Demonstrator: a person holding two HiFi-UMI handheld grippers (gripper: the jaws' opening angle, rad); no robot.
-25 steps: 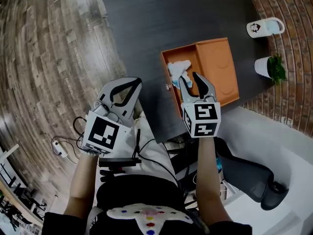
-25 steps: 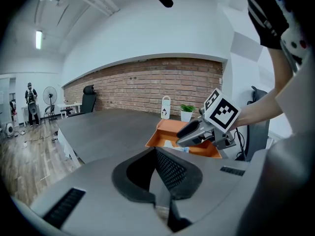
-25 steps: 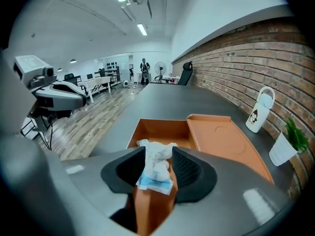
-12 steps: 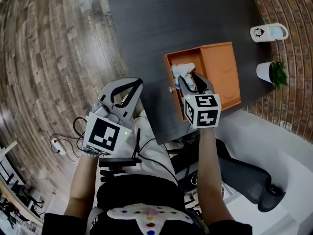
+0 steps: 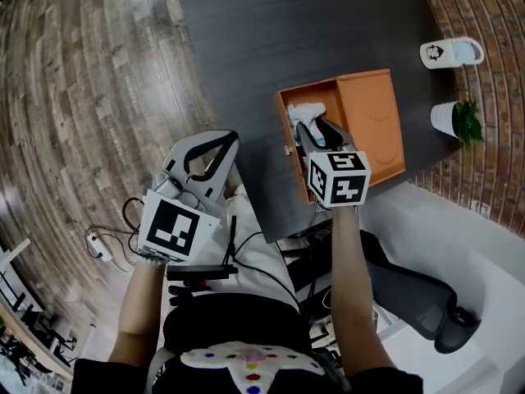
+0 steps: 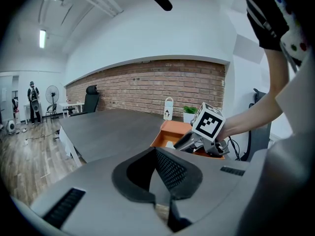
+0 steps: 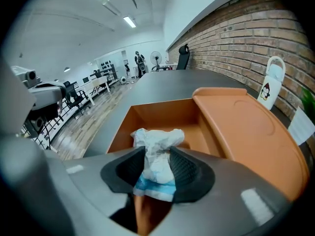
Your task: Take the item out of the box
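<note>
An orange box (image 5: 371,113) lies open on the dark table, its lid (image 7: 241,127) folded to the right. Inside its left half lies a crumpled white packet with a blue band (image 7: 156,151); the head view shows its upper end (image 5: 305,112). My right gripper (image 5: 316,131) reaches into the box, and the packet stands between its two pads (image 7: 184,168), touching both as the jaws are closing. My left gripper (image 5: 221,142) hangs off the table's near edge, shut and holding nothing (image 6: 157,173).
A white bottle with a penguin print (image 5: 447,52) and a small potted plant (image 5: 459,117) stand past the box by the brick wall. The dark table (image 5: 271,39) stretches beyond. A dark chair (image 5: 418,294) stands at my right, wooden floor at my left.
My right gripper has pushed a little farther into the box, so the packet now sits deeper between its pads. The left gripper has stayed where it was.
</note>
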